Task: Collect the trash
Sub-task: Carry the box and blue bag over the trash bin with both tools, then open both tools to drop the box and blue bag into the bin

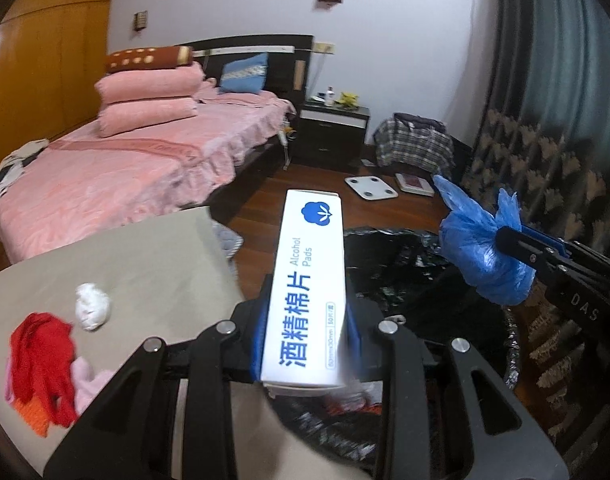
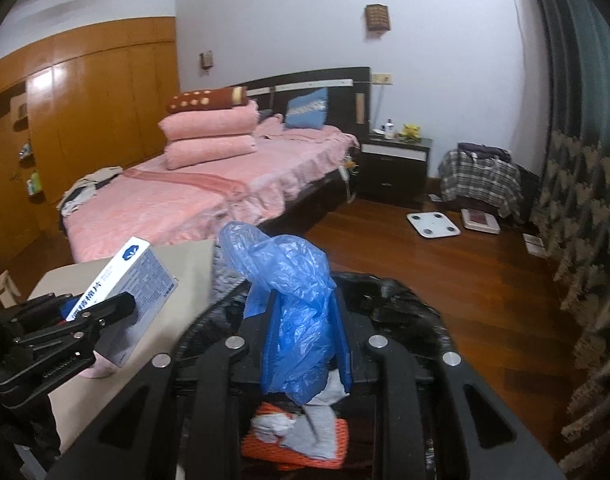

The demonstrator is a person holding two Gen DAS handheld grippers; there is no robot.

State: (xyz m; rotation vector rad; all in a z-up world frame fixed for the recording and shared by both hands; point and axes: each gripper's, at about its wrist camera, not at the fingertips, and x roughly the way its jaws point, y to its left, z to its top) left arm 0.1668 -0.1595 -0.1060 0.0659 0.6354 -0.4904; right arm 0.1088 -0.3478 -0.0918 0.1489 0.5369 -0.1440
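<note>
Your left gripper [image 1: 307, 336] has its blue pads closed narrowly on the flanks of an alcohol pads box [image 1: 311, 280], which sticks far out ahead of the grip, its near end over the seam between the grey table [image 1: 145, 248] and the bin's black liner [image 1: 405, 264]. With that much overhang it could pivot in the pads or clip the rim if you tilt it down, and if you let go here it may land on the table edge rather than inside. Your right gripper [image 2: 307, 332] pinches a crumpled blue plastic bag [image 2: 293, 280] above the bin opening; the film is light and may cling to a pad or drift past the rim when released. The two grippers sit close side by side, so crossing paths risks knocking the box loose. On the table a white tissue wad [image 1: 91, 306] and a red cloth [image 1: 41, 364] lie uncollected. Your own linkages hide most of the bin's inside: only orange mesh [image 2: 337, 432] and grey scraps [image 2: 317, 424] show, so you cannot tell how full it is. Farther off, the bathroom scale [image 1: 371, 188] lies on the wood floor, and items on the nightstand [image 1: 333, 128] are too small to identify.
</note>
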